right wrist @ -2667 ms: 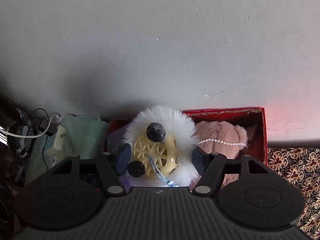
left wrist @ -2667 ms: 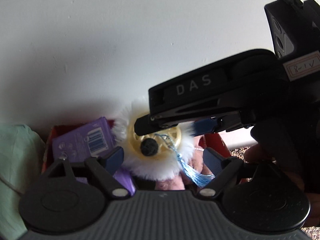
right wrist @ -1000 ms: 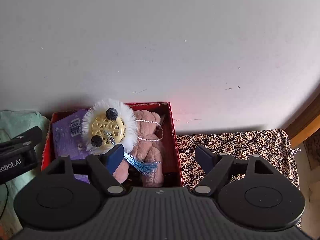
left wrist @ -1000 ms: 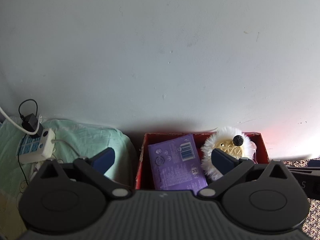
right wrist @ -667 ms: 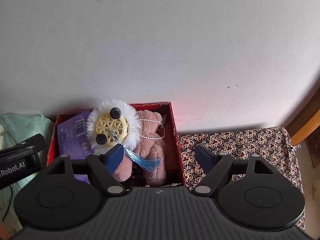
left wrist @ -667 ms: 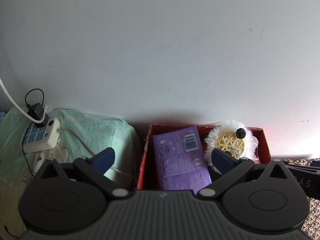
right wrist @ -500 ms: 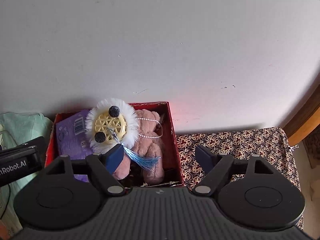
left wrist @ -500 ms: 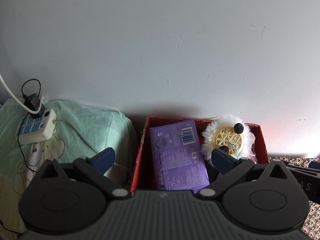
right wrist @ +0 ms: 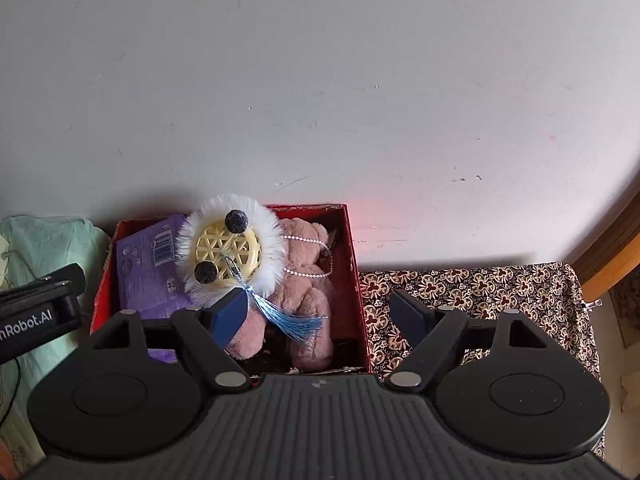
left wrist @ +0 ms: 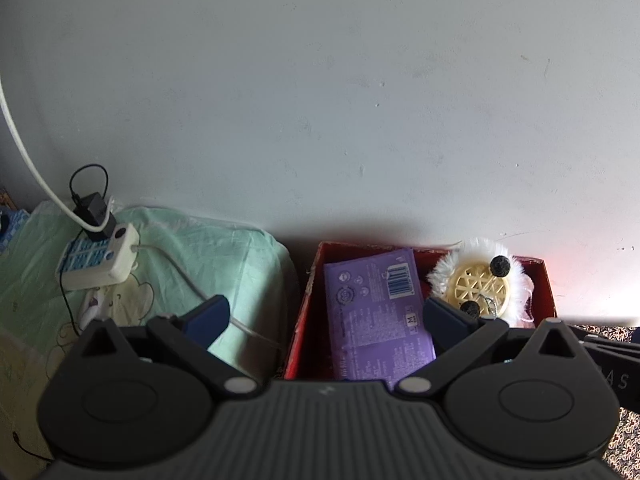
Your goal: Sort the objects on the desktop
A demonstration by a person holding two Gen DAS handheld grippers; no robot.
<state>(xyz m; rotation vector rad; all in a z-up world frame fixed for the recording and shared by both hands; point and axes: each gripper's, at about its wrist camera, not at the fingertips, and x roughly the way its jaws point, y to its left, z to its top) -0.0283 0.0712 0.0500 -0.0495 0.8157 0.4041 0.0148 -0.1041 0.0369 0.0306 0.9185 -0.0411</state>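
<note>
Both grippers have drawn back from the red box [right wrist: 354, 280] since the fan went in. At far left, one power strip [left wrist: 98, 258] lies on one green cloth [left wrist: 208, 256]. Left gripper [left wrist: 324, 314] hovers with fingers apart, empty. Inside the box: one purple packet [right wrist: 148, 268] at left, one fluffy white fan [right wrist: 228, 250] leaning on one pink teddy bear [right wrist: 304, 280]. Right gripper [right wrist: 320, 314] hovers with fingers apart, empty, near one floral cloth [right wrist: 500, 292].

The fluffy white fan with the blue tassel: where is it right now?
The fan lies inside the red box, resting on the pink teddy bear with the purple packet to its left; neither gripper holds it.
</note>
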